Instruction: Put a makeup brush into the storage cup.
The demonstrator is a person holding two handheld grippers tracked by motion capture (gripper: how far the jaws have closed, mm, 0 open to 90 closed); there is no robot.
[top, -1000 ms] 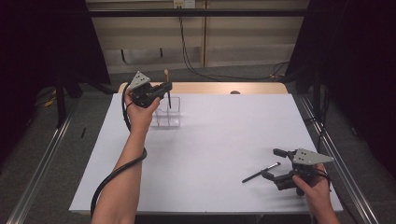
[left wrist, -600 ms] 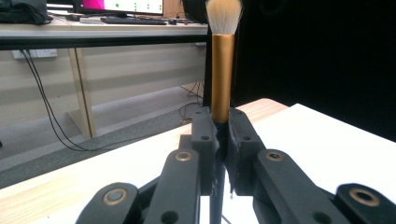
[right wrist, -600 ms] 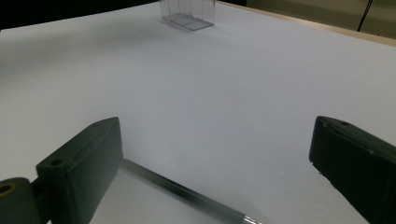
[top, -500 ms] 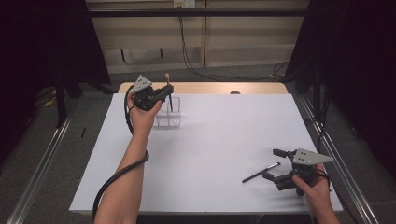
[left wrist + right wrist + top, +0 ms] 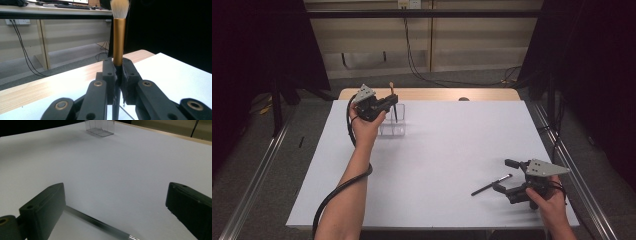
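Note:
A makeup brush (image 5: 119, 37) with a gold ferrule and pale bristles stands upright, and my left gripper (image 5: 119, 75) is shut on its black handle. In the high view this left gripper (image 5: 392, 100) hovers at the far left of the table. The brush (image 5: 394, 107) points down over a clear plastic holder (image 5: 393, 129); whether its tip is inside I cannot tell. Near the front right, my right gripper (image 5: 508, 176) rests open on the table. A thin black brush (image 5: 490, 185) lies beside it, and its handle (image 5: 96, 222) runs between the wide-apart jaws of the right gripper (image 5: 116, 195).
White sheet (image 5: 447, 160) covers the table, with a strip of bare wood (image 5: 437, 94) along the far edge. The clear holder (image 5: 100, 127) shows far off in the right gripper view. Metal rails (image 5: 257, 170) run along both sides, and cables hang behind.
My left gripper has sunk slightly with the gold brush, toward the clear holder. The right gripper and the black brush have stayed where they were.

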